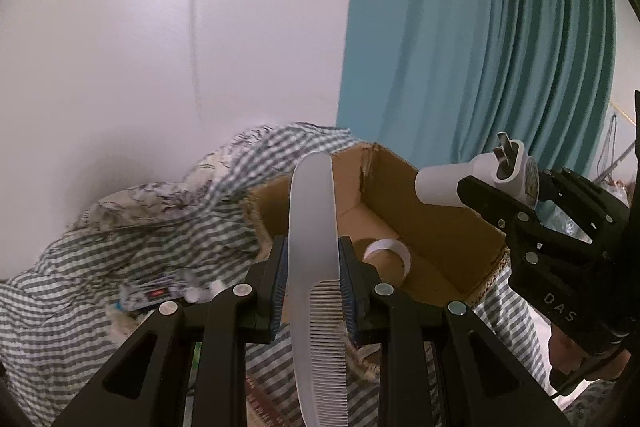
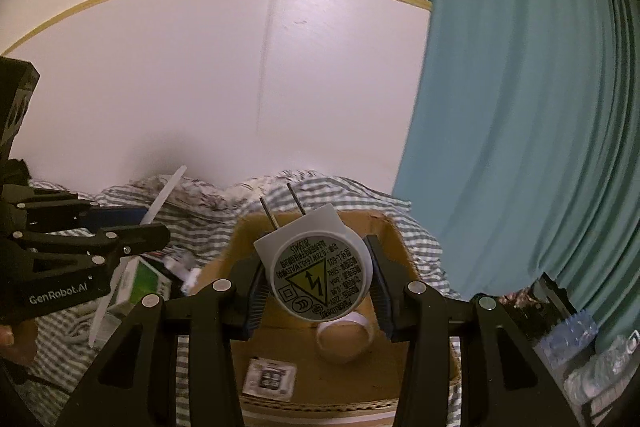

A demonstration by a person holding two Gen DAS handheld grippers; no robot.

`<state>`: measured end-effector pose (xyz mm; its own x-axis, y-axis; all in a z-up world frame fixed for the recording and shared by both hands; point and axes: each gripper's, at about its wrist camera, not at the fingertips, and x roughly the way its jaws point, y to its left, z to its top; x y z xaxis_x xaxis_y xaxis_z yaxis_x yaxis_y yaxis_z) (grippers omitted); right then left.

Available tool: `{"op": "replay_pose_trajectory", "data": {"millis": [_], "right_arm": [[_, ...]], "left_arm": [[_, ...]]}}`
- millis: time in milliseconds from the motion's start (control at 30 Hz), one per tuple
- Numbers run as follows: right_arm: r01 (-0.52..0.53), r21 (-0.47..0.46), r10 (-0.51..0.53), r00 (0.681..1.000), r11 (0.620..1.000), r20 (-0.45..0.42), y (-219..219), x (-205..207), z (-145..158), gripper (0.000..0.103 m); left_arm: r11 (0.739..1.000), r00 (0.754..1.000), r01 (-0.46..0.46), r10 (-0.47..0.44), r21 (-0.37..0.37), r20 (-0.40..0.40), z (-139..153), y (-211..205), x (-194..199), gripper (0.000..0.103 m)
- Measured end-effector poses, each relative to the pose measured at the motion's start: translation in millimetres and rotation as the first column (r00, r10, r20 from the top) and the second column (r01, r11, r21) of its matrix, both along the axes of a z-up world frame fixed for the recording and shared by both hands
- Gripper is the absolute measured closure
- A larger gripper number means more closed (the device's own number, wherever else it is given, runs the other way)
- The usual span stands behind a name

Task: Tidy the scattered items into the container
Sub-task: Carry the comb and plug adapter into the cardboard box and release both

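Comb (image 1: 314, 267) lengthwise, tip toward box (image 1: 400, 195)

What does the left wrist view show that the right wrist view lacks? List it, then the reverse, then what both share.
Only the left wrist view: the teeth of the flat white plastic comb clamped in the left gripper.

Only the right wrist view: the yellow warning label on the round white plug-in device held by the right gripper, a small printed sachet on the box floor, and a green-and-white carton on the cloth.

Both: the open brown cardboard box, the white tape roll inside it, the grey checked cloth and the teal curtain.
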<state>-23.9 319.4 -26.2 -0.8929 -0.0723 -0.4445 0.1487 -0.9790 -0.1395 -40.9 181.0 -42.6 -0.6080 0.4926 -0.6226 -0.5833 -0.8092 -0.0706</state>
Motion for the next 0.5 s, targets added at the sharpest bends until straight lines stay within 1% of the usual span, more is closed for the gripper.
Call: {"op": "replay_pose_trajectory", "data": {"millis": [267, 500], "right_arm": [[0.055, 0.003, -0.055, 0.997, 0.998, 0.047, 28, -27, -17, 0.060], [0.077, 0.012, -0.078, 0.992, 0.997, 0.099, 43, -53, -34, 0.060]], "left_arm": [[0.999, 0.999, 0.031, -0.030, -0.023, 0.044, -35, 39, -24, 0.078], [0.998, 0.993, 0.058, -0.054, -0.037, 0.104, -66, 63, -43, 0.078]]}}
